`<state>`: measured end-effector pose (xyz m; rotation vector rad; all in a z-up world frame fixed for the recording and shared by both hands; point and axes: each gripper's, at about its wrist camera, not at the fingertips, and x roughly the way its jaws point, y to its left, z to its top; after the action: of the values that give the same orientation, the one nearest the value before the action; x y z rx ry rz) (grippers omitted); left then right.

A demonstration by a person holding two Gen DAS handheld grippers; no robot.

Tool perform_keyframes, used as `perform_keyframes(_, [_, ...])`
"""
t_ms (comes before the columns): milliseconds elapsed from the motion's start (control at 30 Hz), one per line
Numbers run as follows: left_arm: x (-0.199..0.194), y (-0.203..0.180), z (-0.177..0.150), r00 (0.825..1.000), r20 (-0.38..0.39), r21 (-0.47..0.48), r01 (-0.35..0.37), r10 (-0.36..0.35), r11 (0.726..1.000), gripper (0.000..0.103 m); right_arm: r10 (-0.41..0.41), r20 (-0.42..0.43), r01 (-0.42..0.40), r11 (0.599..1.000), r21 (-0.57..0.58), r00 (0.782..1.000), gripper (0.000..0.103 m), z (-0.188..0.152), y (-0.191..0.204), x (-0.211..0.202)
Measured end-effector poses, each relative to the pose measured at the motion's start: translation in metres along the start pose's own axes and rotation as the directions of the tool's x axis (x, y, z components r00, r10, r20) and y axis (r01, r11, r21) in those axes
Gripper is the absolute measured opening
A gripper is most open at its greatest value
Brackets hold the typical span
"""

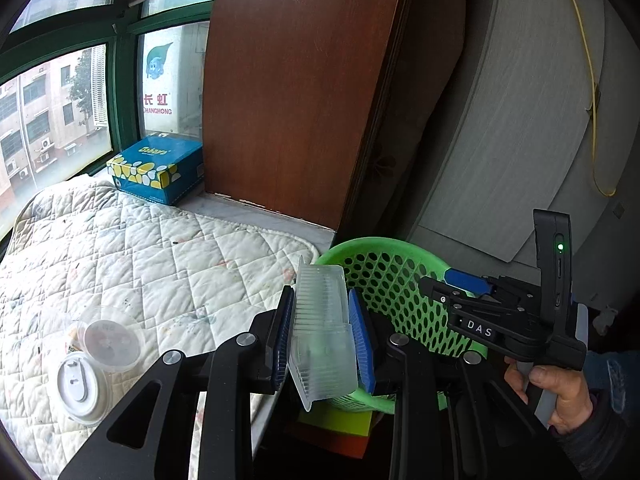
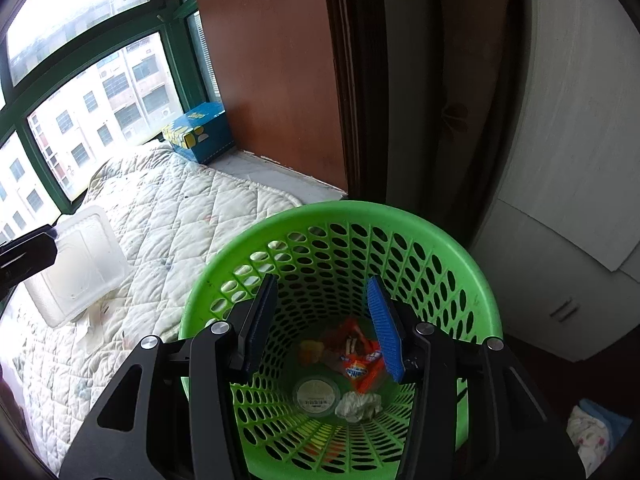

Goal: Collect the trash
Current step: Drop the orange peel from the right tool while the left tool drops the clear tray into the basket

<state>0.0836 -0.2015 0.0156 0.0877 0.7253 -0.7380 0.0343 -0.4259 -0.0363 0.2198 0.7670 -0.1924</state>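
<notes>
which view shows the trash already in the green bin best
The right wrist view: it looks straight down into the green bin at the orange wrapper and crumpled tissue. The left wrist view shows only the bin's rim and wall.

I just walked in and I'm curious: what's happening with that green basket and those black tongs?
A person is tidying up trash with two hand-held tools. The left tool is clamped on a clear plastic container, carried beside the green basket. The right tool hangs open and empty over the basket, which already holds an orange wrapper, a round lid and crumpled tissue. Clear cup lids lie on the quilt.
</notes>
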Motion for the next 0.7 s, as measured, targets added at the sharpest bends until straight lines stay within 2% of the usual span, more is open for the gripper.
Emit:
perform_keyframes(100, [0.007, -0.009, 0.002, 1.0, -0.001, 0.005, 0.019, -0.019, 1.0, 0.027, -0.004, 0.012, 0.003, 1.0, 0.02, 1.0, 0.051, -0.002, -0.007, -0.008])
perform_keyframes(133, [0.009, -0.011, 0.002, 1.0, -0.003, 0.005, 0.024, -0.024, 1.0, 0.027, -0.008, 0.018, 0.008, 1.0, 0.025, 1.0, 0.061, -0.003, -0.009, -0.011])
perform_keyframes(200, [0.013, -0.018, 0.002, 0.999, -0.005, 0.009, 0.036, -0.036, 0.999, 0.027, -0.032, 0.04, 0.031, 0.999, 0.024, 0.999, 0.068, -0.005, -0.011, -0.017])
perform_keyframes(300, [0.021, -0.025, 0.001, 0.999, -0.016, 0.014, 0.052, -0.052, 0.999, 0.027, -0.07, 0.058, 0.07, 0.998, 0.001, 0.996, 0.069, -0.012, -0.013, -0.025])
perform_keyframes(400, [0.029, -0.033, 0.001, 0.997, -0.026, 0.02, 0.068, -0.067, 0.998, 0.027, -0.104, 0.073, 0.104, 0.995, -0.005, 0.992, 0.075, -0.019, -0.017, -0.033])
perform_keyframes(700, [0.051, -0.063, 0.002, 0.993, -0.051, 0.062, 0.111, -0.107, 0.992, 0.027, -0.158, 0.113, 0.157, 0.987, 0.02, 0.981, 0.081, -0.036, -0.032, -0.051])
